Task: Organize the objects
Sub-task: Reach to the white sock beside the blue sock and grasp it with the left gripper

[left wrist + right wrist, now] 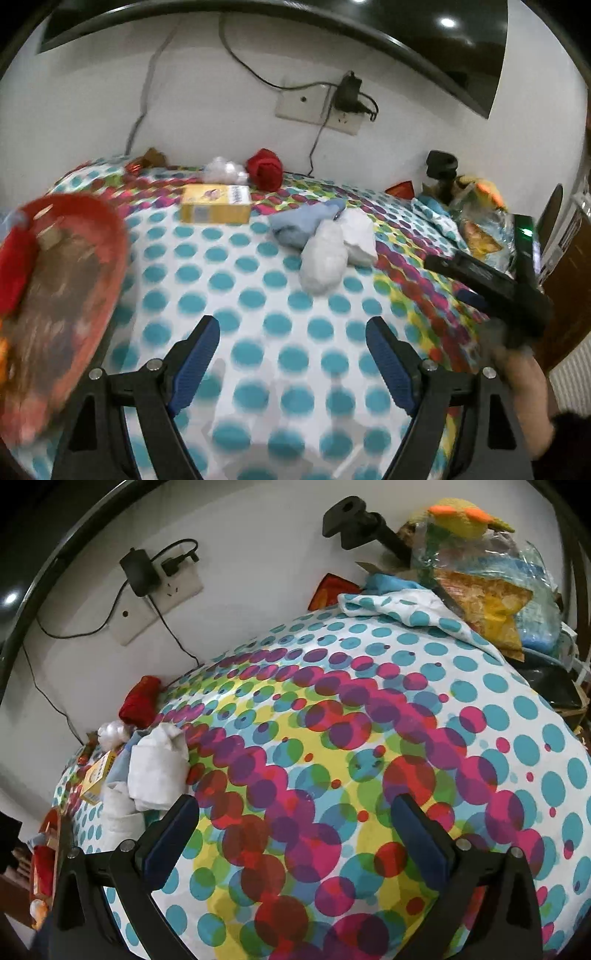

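Observation:
My left gripper (pixel 293 328) is open and empty above the dotted bedsheet (pixel 258 302). A red basket (pixel 66 280) with items inside sits at its left, blurred. Ahead lie a yellow box (pixel 215 204), a white cloth bundle (pixel 325 254), a blue cloth (pixel 303 223), a red cloth roll (pixel 264 170) and a white plastic wad (pixel 225 170). My right gripper (pixel 291 810) is open and empty over the sheet's multicoloured patch; the white bundle (pixel 157 771) and yellow box (pixel 96 777) lie to its left. The right gripper also shows in the left wrist view (pixel 491 280).
A wall socket with a charger (pixel 349 94) and cables is on the wall behind the bed. A pile with a plastic snack bag (pixel 484 602), a yellow knitted toy (pixel 465 518) and a black clamp stand (pixel 354 520) sits at the far right corner.

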A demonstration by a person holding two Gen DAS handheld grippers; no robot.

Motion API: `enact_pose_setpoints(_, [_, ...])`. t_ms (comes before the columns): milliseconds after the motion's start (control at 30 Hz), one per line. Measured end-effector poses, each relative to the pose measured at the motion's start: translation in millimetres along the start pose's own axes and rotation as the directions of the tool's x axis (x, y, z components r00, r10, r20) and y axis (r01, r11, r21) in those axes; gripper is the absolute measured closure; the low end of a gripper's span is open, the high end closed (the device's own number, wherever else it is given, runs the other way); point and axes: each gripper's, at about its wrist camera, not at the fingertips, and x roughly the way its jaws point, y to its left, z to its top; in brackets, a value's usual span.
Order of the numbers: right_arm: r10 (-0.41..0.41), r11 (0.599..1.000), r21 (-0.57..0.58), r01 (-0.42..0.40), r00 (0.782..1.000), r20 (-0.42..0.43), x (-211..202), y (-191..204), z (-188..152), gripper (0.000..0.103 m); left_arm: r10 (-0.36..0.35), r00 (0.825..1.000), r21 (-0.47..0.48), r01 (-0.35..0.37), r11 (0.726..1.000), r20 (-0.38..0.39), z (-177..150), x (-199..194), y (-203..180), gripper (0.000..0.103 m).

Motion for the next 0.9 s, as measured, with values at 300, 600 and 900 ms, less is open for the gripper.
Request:
enact_pose_setpoints(300, [0.011,0.999,0.042,-0.014,0.998,0.056,-9.3,-7.0,-1.2,0.0,0.078,0.994,0.156,-0.066,0.985,-0.072,38.1,72.1,-37.9,0.02])
enact_pose_setpoints(600, [0.025,0.999,0.028,-0.026,0.998,0.049,-9.6,-5.5,-0.7,0.0,0.128,0.982,0.203,-0.099,0.974,-0.138,40.0,113.4,-46.5,0.048])
enact_pose_setpoints(900, [0.021,1.0,0.018,-0.022,0.999,0.047,-10.9,-4.0,-0.4,0.0,0.093,0.983,0.192,-0.062,0.979,-0.159,35.4,114.3,-48.1,0.074])
